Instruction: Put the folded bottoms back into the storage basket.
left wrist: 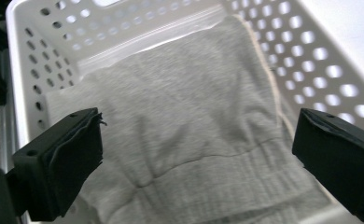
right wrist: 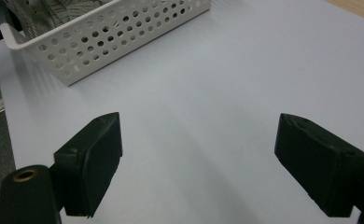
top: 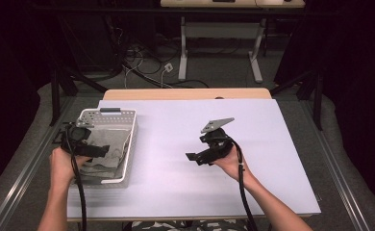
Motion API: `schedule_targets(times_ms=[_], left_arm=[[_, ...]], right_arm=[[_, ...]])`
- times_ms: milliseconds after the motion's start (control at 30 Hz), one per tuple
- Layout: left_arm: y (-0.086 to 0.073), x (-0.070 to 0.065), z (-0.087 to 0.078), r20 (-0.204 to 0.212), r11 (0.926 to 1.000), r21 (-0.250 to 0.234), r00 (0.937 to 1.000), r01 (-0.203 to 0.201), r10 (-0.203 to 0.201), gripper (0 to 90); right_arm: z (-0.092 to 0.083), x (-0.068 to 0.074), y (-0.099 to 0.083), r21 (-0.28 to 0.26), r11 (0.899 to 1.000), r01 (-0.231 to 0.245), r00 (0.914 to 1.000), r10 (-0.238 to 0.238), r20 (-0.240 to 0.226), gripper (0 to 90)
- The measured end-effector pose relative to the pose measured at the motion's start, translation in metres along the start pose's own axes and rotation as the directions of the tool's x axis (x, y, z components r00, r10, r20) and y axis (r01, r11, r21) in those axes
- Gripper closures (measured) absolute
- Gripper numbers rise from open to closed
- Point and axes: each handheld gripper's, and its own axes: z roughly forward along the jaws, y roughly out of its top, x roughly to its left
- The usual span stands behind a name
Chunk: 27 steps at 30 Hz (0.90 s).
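**Grey cloth in white basket, both hand-held grippers spread wide**

A folded grey knit cloth (left wrist: 185, 135) lies in a white perforated basket (top: 128, 144) and covers most of its floor. In the left gripper view a clear plastic strip (left wrist: 143, 39) shows at the cloth's far edge, against the basket's end wall, and a seam runs across the fabric nearer the jaws. No writing or label can be read on the cloth or the basket.

The left hand-held gripper (left wrist: 196, 149) hangs just above the cloth, inside the basket's walls, jaws wide apart and holding nothing; the cloth lies directly below and ahead of it. Whether the jaw tips touch the fabric cannot be told.

The right hand-held gripper (right wrist: 199, 158) is well apart from the basket, over the bare white surface (top: 272, 159), jaws likewise wide and empty. From its own camera the basket (right wrist: 110, 32) sits ahead and to the left, its perforated side wall facing the jaws.

The high view adds the grey three-cornered plate (top: 217, 124) on the right hand-held gripper and the floor cables (top: 147, 65) beyond the surface.
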Motion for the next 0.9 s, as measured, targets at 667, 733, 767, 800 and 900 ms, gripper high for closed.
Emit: schedule_targets(times_ms=[667,733,767,800,900], left_arm=[[-0.004,-0.055,-0.012,0.051,0.984,-0.063,0.9841,-0.167,0.17,0.1],[-0.004,-0.059,-0.014,0.064,0.9813,-0.067,0.9808,-0.18,0.185,0.1],[-0.004,-0.062,-0.015,0.072,0.9808,-0.069,0.9797,-0.182,0.187,0.1],[-0.005,-0.064,-0.016,0.077,0.98,-0.072,0.9786,-0.185,0.191,0.1],[-0.007,-0.07,-0.019,0.092,0.9753,-0.07,0.9722,-0.209,0.215,0.1]], right_arm=[[-0.036,-0.005,-0.03,-0.002,1.0,0.002,0.9991,-0.002,0.042,7.5],[-0.038,-0.005,-0.032,-0.004,1.0,0.002,0.999,-0.002,0.045,7.3],[-0.039,-0.005,-0.033,-0.002,1.0,0.006,0.9989,-0.006,0.046,7.0],[-0.04,-0.005,-0.034,-0.005,1.0,0.008,0.9988,-0.007,0.049,6.7],[-0.043,-0.004,-0.037,0.001,1.0,0.009,0.9986,-0.009,0.053,6.2]])
